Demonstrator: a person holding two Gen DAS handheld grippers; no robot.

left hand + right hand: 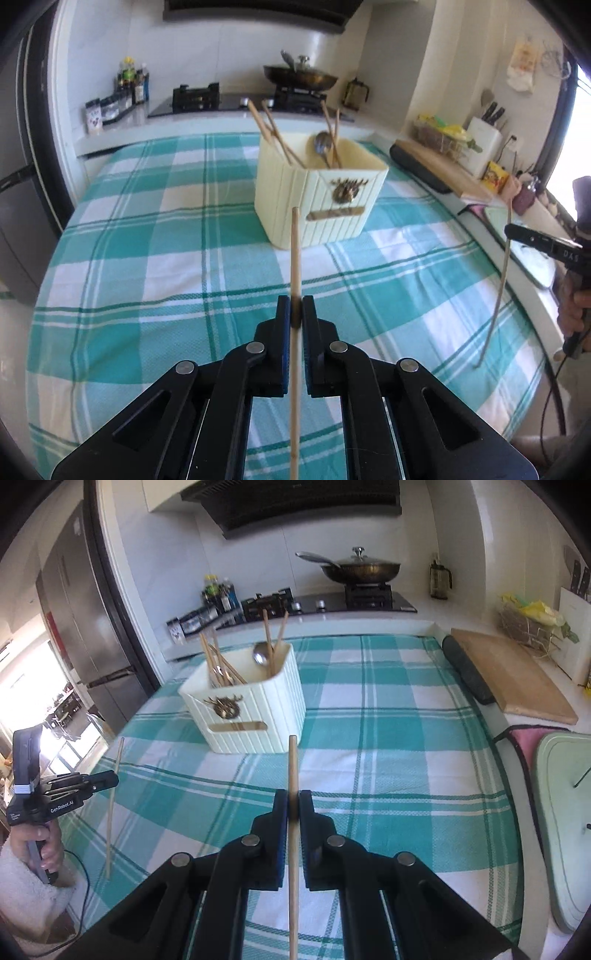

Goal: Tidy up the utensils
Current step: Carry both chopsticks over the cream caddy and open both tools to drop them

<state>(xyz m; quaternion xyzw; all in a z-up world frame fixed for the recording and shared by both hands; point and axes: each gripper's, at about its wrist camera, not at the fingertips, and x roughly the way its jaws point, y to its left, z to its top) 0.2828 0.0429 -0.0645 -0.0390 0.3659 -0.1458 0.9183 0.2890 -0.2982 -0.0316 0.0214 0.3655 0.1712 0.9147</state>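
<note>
A cream ribbed utensil holder (317, 195) stands on the teal checked tablecloth (147, 221), holding several wooden chopsticks (273, 134) and a metal spoon (323, 144). My left gripper (295, 306) is shut on a wooden chopstick (294, 251), held upright in front of the holder. My right gripper (292, 801) is shut on another wooden chopstick (293, 764), right of the holder (255, 705). Each gripper shows in the other's view: the right one (517, 232) at the table's right side, the left one (107, 777) at its left side, each with its chopstick pointing down.
A stove with a lidded wok (360, 568) and bottles (218, 594) line the back counter. A wooden cutting board (517, 672) and a knife block (484, 144) sit on the right counter. A pale green board (569, 812) lies at the right.
</note>
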